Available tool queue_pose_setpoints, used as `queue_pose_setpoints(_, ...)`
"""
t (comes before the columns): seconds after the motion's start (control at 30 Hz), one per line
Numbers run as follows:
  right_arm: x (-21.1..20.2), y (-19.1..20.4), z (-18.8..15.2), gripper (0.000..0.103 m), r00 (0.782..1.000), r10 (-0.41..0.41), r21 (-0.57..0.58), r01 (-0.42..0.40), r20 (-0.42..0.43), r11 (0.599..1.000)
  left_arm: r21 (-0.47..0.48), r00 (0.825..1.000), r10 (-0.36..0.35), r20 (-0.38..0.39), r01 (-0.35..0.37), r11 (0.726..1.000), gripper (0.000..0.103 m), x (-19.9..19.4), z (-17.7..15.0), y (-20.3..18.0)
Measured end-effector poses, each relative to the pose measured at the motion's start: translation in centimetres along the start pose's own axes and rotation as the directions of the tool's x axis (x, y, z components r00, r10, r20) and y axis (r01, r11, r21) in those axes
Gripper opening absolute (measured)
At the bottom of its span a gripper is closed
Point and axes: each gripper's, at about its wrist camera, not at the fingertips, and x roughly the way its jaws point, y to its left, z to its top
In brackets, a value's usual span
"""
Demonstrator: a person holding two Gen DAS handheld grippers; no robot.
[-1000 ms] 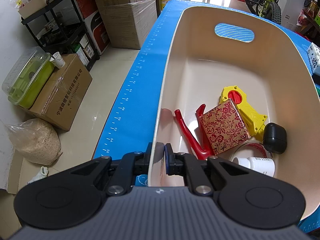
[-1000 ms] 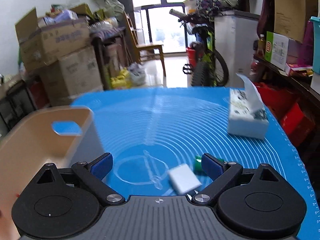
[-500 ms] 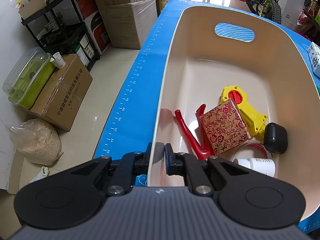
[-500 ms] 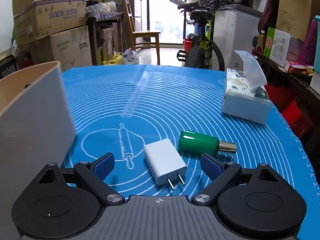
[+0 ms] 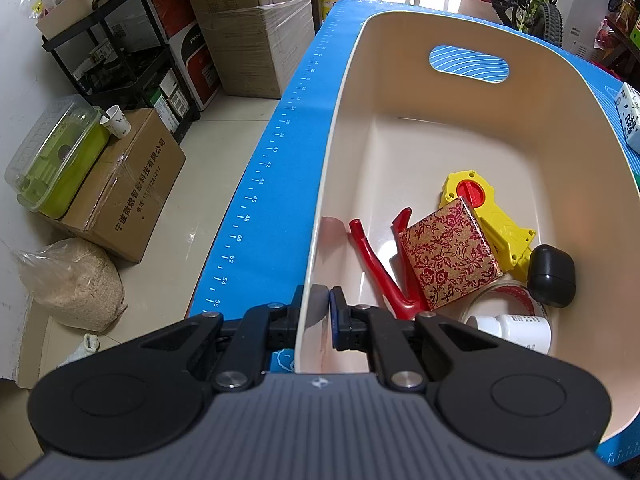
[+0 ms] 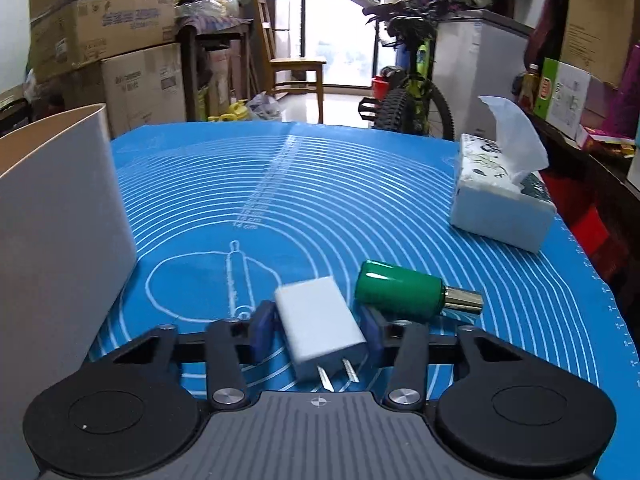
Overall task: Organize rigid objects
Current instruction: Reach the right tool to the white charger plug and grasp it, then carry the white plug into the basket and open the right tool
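On the bench's mat (image 6: 320, 184), the bin (image 6: 60, 208) stands at the left and the tissue box (image 6: 500, 208) far right. The charger (image 6: 320, 320) lies between the right tool's (image 6: 318, 330) fingers, the bottle (image 6: 404, 292) just right of it. The left tool (image 5: 316, 316) straddles the bin's near wall (image 5: 320, 272); inside lie tongs (image 5: 380, 268), a patterned box (image 5: 448, 252) and a pill bottle (image 5: 516, 330).

The tub (image 5: 400, 128) is smooth cream plastic with a soft sheen. Inside it, a matt paper-covered box (image 5: 448, 254) lies beside a glossy red clip (image 5: 376, 268) and a yellow plastic tool (image 5: 500, 224). Beside the tub, the mat (image 6: 320, 200) looks rubbery and matt — on it a matt white charger (image 6: 320, 328) with bright metal prongs, and a glossy green bottle (image 6: 400, 290) with a shiny metal cap.
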Motion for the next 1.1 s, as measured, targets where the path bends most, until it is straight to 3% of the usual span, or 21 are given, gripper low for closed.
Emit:
queue_pose_setpoints(0.33,-1.7,0.1,0.3,0.043,1.000,0.022,0.001,-0.022,0.016,1.000,-0.001,1.000,-0.002,-0.001,0.002,1.000,0.013,0.0,0.1,0.0)
queue_pose_setpoints(0.53,-4.5,0.8,2.0,0.043,0.994,0.052,0.030,-0.055,0.092,0.998,-0.001,1.000,-0.002,-0.001,0.002,1.000,0.013,-0.1,0.0,0.1)
queue_pose_setpoints(0.83,-10.0,4.0,4.9,0.043,0.957,0.167,0.018,-0.176,0.236,0.984,0.000,1.000,-0.001,-0.001,0.001,1.000,0.013,-0.1,0.1,0.1)
queue_pose_setpoints(1.1,-12.5,9.3,5.0,0.043,0.925,0.326,-0.126,-0.306,0.196,0.944,0.000,1.000,-0.001,-0.001,0.001,1.000,0.013,-0.1,0.1,0.1)
